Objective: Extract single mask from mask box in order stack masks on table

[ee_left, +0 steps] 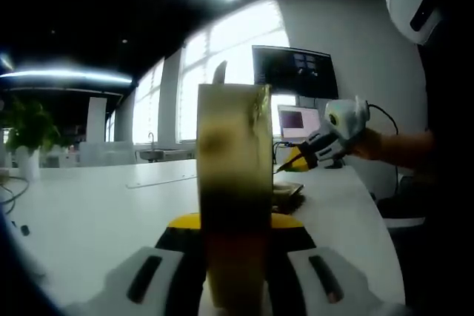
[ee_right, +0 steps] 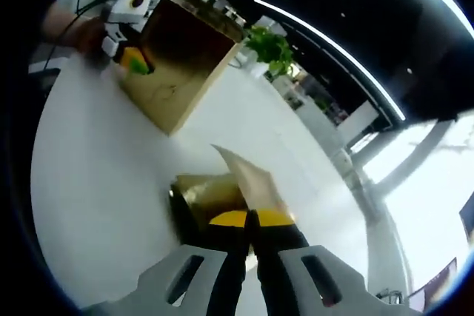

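the white desk [ee_left: 89, 212] is the largest thing here, running away from both cameras toward bright windows [ee_left: 229, 49] and a far edge where a potted plant [ee_left: 29, 127] stands. in the left gripper view the mask box [ee_left: 235, 183], a tall yellow-brown carton, stands upright above the desk's near edge, clamped between the two jaws of the left claw [ee_left: 235, 257], which are closed against its sides. the right gripper view shows the same mask box [ee_right: 181, 61] from the other side, up near the far side of the desk, with the left claw [ee_right: 129, 53] gripping its edge and a hand [ee_right: 89, 35] behind it. beyond the box in the left gripper view a dark monitor [ee_left: 295, 72] and a lit laptop [ee_left: 300, 120] sit near the desk's far right corner. closer, the right claw [ee_left: 292, 162] reaches in from the right over a small stack of masks [ee_left: 287, 192] lying flat on the desk near its right edge. in the right gripper view the right claw [ee_right: 250, 220] has its jaws pressed together on a single mask [ee_right: 248, 175], a thin pale sheet standing up on edge from the tips, with the stack of masks [ee_right: 204, 194] just behind and beneath it on the desk.
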`<state>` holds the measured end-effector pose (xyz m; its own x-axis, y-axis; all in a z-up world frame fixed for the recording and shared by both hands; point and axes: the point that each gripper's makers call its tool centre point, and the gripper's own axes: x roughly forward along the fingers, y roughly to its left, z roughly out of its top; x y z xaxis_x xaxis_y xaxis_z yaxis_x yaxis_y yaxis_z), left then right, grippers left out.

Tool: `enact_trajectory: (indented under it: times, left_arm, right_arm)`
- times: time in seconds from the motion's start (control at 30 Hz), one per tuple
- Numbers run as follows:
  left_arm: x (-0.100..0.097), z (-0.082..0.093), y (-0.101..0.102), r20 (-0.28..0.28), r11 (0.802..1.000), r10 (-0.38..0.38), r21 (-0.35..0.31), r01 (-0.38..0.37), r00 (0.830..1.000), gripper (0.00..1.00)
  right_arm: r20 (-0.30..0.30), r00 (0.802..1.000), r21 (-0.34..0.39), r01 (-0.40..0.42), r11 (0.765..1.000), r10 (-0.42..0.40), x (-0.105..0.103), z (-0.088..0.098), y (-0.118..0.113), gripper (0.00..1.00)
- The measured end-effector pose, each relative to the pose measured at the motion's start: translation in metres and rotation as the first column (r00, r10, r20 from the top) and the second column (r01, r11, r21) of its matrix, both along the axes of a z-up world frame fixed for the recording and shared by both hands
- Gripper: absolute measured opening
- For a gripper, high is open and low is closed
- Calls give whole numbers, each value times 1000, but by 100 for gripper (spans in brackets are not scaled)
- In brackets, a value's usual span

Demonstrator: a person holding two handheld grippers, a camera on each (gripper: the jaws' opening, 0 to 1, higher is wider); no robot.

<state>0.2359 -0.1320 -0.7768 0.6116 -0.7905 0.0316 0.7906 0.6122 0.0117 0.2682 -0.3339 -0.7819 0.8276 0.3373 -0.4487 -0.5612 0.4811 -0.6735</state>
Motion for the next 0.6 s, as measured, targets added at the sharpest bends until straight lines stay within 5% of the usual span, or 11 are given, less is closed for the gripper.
enact_trajectory:
  times: [0.33, 0.6]
  left_arm:
    - [0, -1, 0, -1, 1000, 1, 3, -1, 1000, 32]
    - [0, -1, 0, -2, 1000, 0, 5, 0, 1000, 32]
  right_arm:
    - [-34, 999, 4, 18, 1000, -18, -3, -13, -3, 1]
    - [-62, 997, -5, 55, 998, -56, -4, -22, -10, 15]
